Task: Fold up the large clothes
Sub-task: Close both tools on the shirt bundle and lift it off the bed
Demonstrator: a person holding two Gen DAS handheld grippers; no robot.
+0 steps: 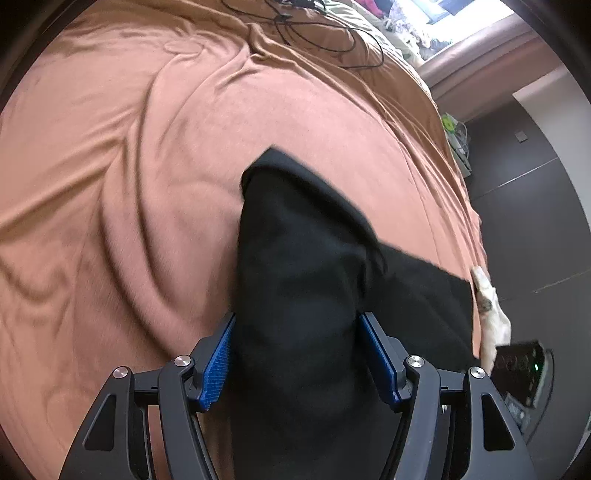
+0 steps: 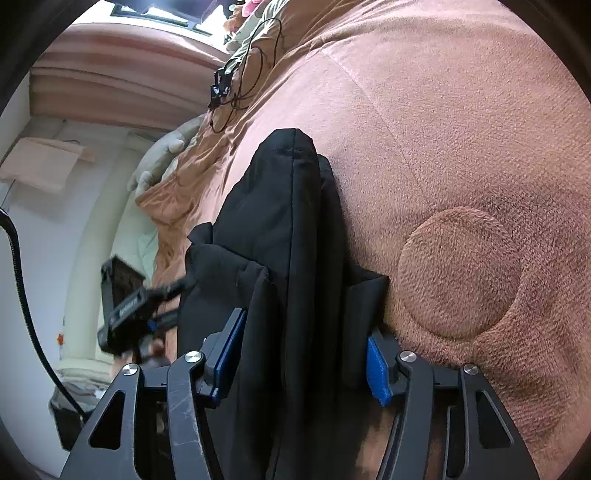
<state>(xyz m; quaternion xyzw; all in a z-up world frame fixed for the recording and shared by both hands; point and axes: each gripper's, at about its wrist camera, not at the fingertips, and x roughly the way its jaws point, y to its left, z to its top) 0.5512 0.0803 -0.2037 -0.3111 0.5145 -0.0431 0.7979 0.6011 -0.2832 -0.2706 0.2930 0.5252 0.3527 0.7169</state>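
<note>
A black garment (image 1: 299, 266) lies bunched on a brown bedspread (image 1: 129, 166). My left gripper (image 1: 297, 325) has the black cloth filling the gap between its blue pads (image 1: 218, 365), and the jaws stand wide apart around it. My right gripper (image 2: 304, 332) also has folds of the same black garment (image 2: 280, 221) between its blue pads (image 2: 376, 365), jaws wide apart. The left gripper shows blurred at the left of the right wrist view (image 2: 129, 314). Whether the pads press the cloth is unclear.
Black cables (image 1: 314, 33) lie on the far part of the bed. The bed's right edge (image 1: 469, 206) drops to a dark floor, with a white cloth (image 1: 491, 317) and a dark device (image 1: 521, 369) there. A round patch (image 2: 458, 277) marks the bedspread.
</note>
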